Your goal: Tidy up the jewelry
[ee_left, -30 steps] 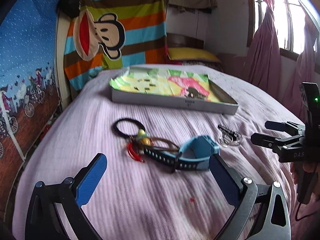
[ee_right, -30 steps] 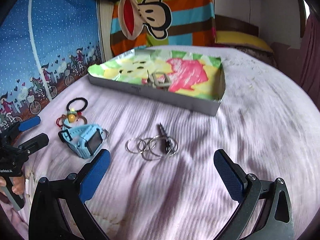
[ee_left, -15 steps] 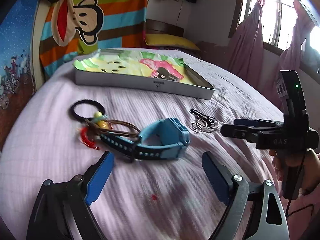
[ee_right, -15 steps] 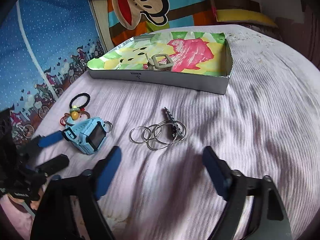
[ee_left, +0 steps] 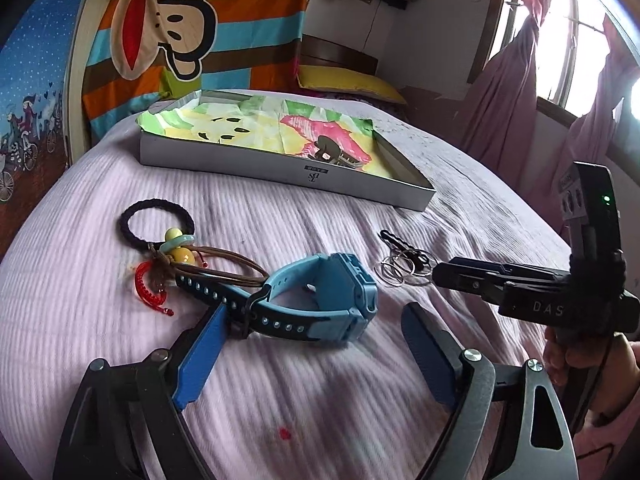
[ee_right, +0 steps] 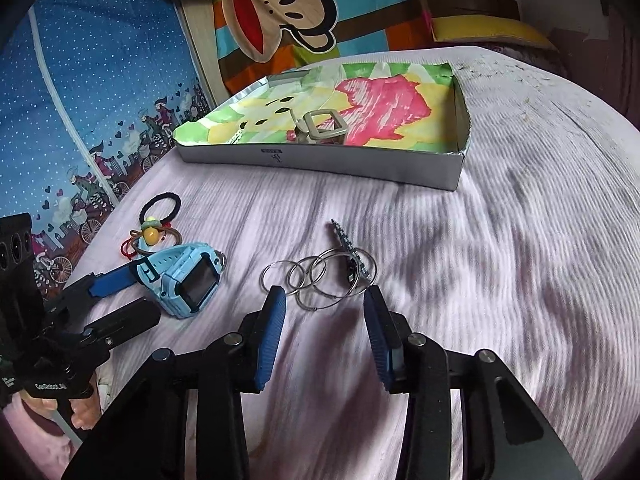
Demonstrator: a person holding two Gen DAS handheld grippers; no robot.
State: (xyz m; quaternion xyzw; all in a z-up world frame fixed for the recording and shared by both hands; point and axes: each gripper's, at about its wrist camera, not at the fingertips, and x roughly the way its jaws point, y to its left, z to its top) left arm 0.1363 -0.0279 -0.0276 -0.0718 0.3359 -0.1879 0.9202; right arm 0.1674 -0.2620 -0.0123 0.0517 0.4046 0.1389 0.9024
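Observation:
A blue watch (ee_left: 320, 300) lies on the lilac bedspread, and my left gripper (ee_left: 316, 328) stands open with its blue pads either side of the strap end. Left of it are a black hair tie (ee_left: 156, 220) and a beaded brown cord with a red clip (ee_left: 180, 264). A bunch of metal rings with a dark key (ee_right: 324, 272) lies just ahead of my right gripper (ee_right: 324, 308), which is open but narrowed, its tips at the rings' near edge. The shallow box (ee_left: 280, 168) lined with bright paper holds a metal buckle (ee_right: 324, 124).
A striped monkey-print blanket (ee_left: 192, 40) and a yellow pillow (ee_left: 348, 80) lie past the box. A blue patterned wall panel (ee_right: 80, 100) runs along the left of the bed, pink curtains (ee_left: 500, 100) on the right. A hand (ee_left: 572, 360) holds the right gripper's handle.
Both grippers have moved forward and down. The left one has come up around the watch; the right one has narrowed its fingers and reached the rings.

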